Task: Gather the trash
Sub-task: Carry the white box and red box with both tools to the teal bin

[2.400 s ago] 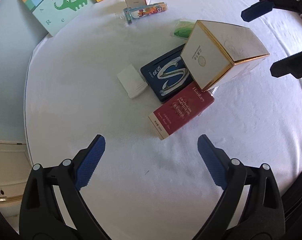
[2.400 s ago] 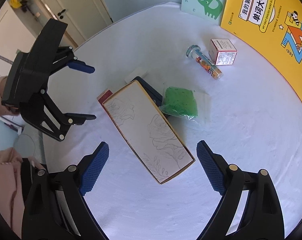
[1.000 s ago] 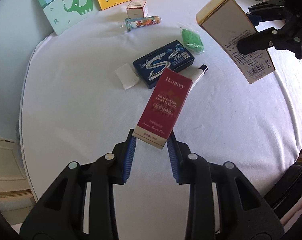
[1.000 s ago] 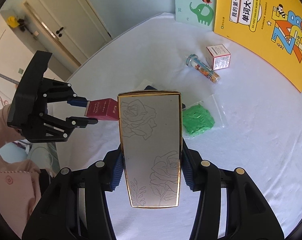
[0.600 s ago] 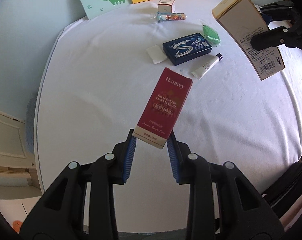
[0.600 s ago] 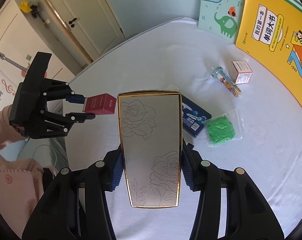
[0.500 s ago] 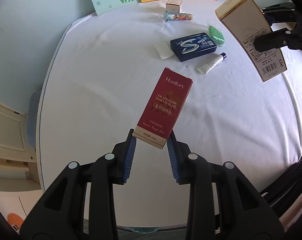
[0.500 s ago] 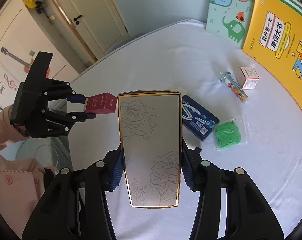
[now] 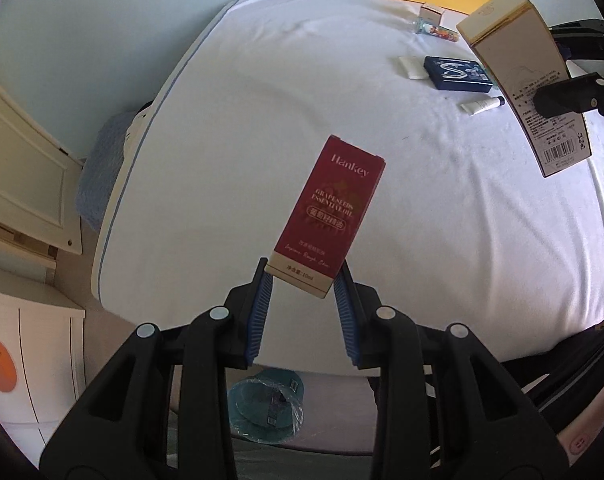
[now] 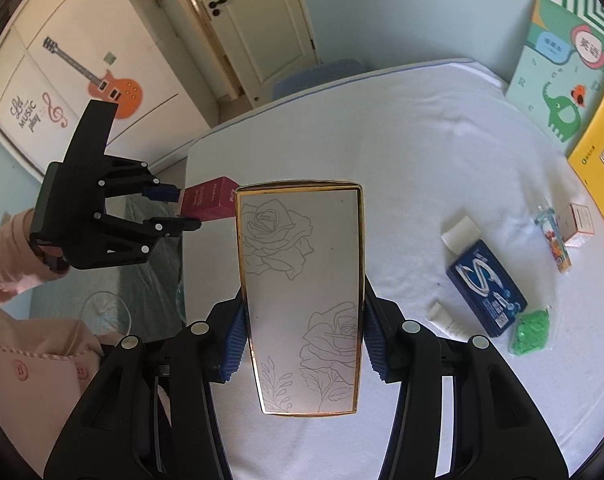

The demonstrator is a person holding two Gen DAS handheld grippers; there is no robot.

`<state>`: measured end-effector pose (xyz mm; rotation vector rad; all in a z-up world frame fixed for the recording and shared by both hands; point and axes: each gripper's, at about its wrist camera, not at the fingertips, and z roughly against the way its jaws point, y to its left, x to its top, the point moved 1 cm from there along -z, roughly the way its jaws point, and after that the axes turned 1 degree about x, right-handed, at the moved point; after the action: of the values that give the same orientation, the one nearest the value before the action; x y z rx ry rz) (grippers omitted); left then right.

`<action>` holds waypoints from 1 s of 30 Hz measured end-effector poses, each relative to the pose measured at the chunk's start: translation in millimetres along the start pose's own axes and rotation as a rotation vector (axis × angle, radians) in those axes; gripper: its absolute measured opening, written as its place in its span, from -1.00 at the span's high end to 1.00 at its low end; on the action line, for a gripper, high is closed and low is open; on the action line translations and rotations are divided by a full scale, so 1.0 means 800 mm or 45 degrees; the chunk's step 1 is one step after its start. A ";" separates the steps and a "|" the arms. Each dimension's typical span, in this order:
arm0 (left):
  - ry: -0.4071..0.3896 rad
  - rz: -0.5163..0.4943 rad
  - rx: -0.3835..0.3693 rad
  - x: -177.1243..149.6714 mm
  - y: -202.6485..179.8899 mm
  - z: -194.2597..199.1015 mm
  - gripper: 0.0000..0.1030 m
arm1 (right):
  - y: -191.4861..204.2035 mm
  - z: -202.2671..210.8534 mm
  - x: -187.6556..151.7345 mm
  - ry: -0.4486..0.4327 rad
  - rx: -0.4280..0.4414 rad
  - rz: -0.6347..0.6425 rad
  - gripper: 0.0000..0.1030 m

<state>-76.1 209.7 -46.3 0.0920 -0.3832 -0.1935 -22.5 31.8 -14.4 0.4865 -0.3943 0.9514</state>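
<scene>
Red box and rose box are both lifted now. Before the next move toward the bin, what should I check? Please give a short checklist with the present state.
1. Left gripper shut on red box: ok, though only its lower end is pinched.
2. Right gripper shut on rose box: ok.
3. Both boxes off the bed: ok.
4. The two boxes apart from each other: ok.
5. Bin in view below the bed edge: ok.
6. Bin has room: cannot tell.
</scene>
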 end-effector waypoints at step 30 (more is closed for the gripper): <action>0.125 0.676 0.226 -0.220 0.155 0.043 0.42 | 0.255 -0.166 0.146 0.213 0.407 0.611 0.02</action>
<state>-228.5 364.9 -62.6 0.1700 -0.3142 0.3688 -119.4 283.6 -18.3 0.6095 -0.2078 1.5229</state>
